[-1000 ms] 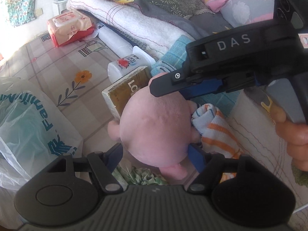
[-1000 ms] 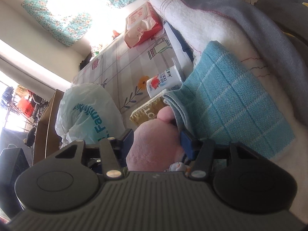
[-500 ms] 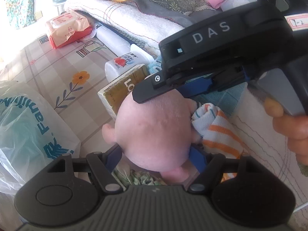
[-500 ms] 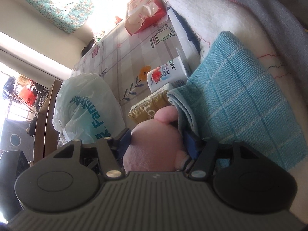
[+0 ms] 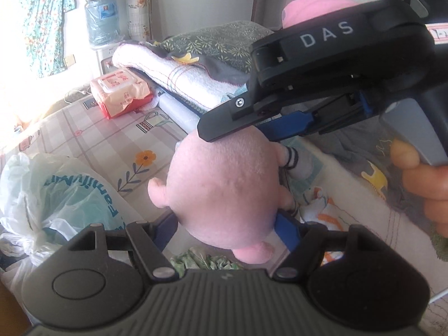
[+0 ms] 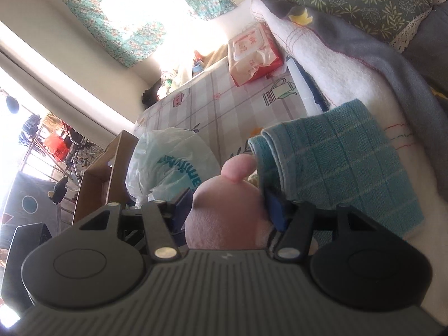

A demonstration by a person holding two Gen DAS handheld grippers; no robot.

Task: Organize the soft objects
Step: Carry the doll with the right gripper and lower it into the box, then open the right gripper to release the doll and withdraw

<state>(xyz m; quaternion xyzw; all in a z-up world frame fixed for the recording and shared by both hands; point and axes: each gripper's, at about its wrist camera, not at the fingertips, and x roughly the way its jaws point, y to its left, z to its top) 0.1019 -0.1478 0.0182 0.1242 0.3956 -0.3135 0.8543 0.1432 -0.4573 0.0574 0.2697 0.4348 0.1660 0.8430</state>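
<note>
Both tongs pinch the pink plush toy from two sides: the left tongs at its lower flanks, the right tongs squeezing its far end. The toy hangs just above the tabletop, so this looks like the carrying step. Beyond the tongs lie a teal cloth and folded blankets. Next comes one coordinated carry to a resting place, then release.

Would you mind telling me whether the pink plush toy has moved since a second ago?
Yes. The pink plush toy has risen: in the left view it now hides the box and bottle it sat beside, level with the orange flower print.
</note>
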